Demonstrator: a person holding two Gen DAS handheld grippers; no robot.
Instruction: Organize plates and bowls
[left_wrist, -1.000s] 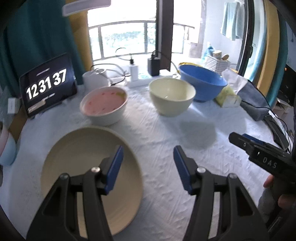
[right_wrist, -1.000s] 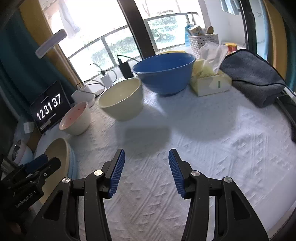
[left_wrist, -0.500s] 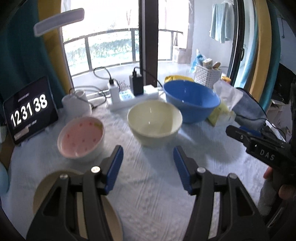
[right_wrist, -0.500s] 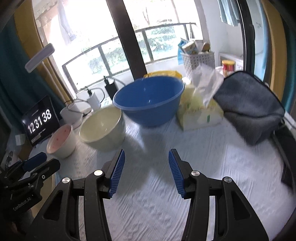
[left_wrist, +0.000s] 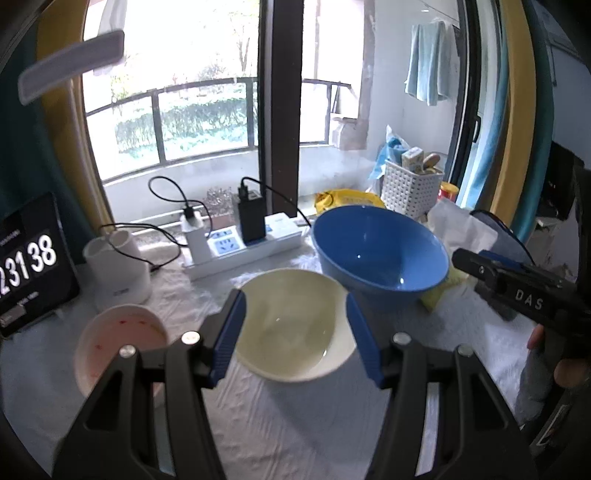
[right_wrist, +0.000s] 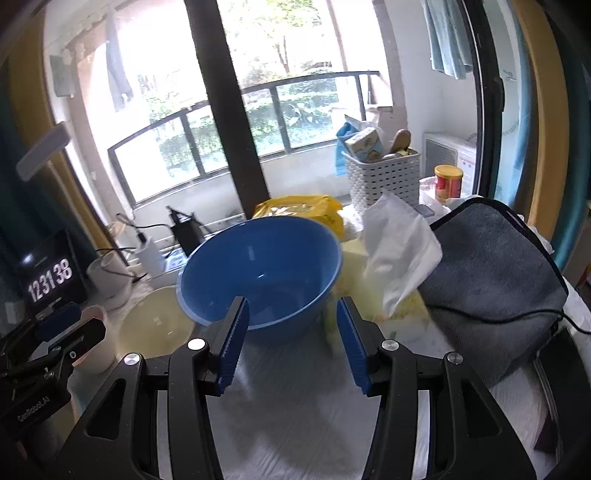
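Currently, both of your tools are released and carry nothing. The left gripper (left_wrist: 293, 334) stands with its jaws apart, framing the cream bowl (left_wrist: 291, 325) from the near side; its blue pads (left_wrist: 231, 338) do not press on the rim. The right gripper (right_wrist: 291, 341) also stands with its jaws apart and is aimed at the blue bowl (right_wrist: 260, 271), which sits just ahead of its fingertips, not between them.

Note the layout on the white tablecloth (left_wrist: 295, 424):
- The pink bowl (left_wrist: 120, 345) rests at the left, near the cream bowl but apart from it.
- The cream bowl rests in the middle, just beside the blue bowl; whether the two touch cannot be told.
- The blue bowl rests toward the window, with the tissue box (right_wrist: 391, 295) and the grey cloth (right_wrist: 491, 280) at its right.
- No plate shows in either current view.

Judge the progress as early. All three bowls stand separately, none nested in another, so no stacking appears to be done. What remains, as far as the views show: gather the bowls by size, most likely smaller into larger, and deal with any plates outside the current views.

Mind the power strip (left_wrist: 243, 249) and its cables close behind the bowls when you reach in.
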